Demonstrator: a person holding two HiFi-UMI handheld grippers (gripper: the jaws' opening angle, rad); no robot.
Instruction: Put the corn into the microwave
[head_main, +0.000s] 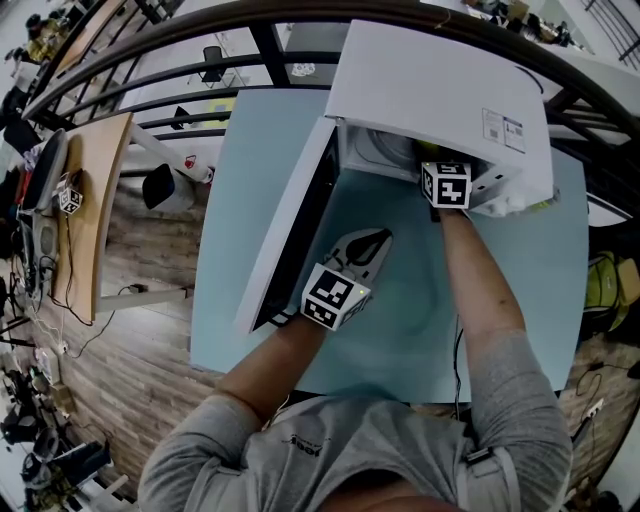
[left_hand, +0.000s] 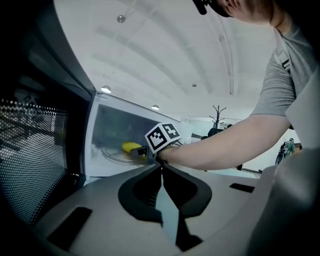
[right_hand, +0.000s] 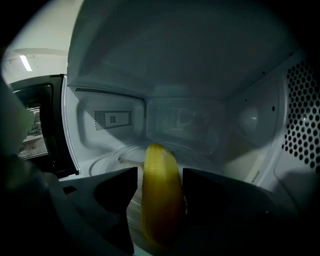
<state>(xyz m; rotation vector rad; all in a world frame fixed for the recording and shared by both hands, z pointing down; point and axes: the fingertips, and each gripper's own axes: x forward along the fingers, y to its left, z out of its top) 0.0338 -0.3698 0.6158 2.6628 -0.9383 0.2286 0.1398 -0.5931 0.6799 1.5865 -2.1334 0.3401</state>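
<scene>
Already the main part looks done, as I judge it. The microwave (head_main: 430, 90) stands on the counter (head_main: 250, 150) at about 1 o'clock from the person, and its door (head_main: 290, 230) is swung wide open toward 7 o'clock. The right hand-held gripper (right_hand: 159, 175) reaches inside the cavity. The corn (right_hand: 160, 200) lies lengthwise between its jaws, the far end pointing to 12 o'clock, and it seems to rest on the glass turntable (right_hand: 112, 160). The jaws stand wide apart. A thin gap shows on the left side of the corn, so I think the pads do not press it. The left hand-held gripper (left_hand: 161, 169) hangs outside, at 7 o'clock from the opening, its jaws closed together with nothing in them. What is left, to my eye, is to draw the right one out without dragging the corn. Perhaps the door should also be closed, though the task does not ask for it.
</scene>
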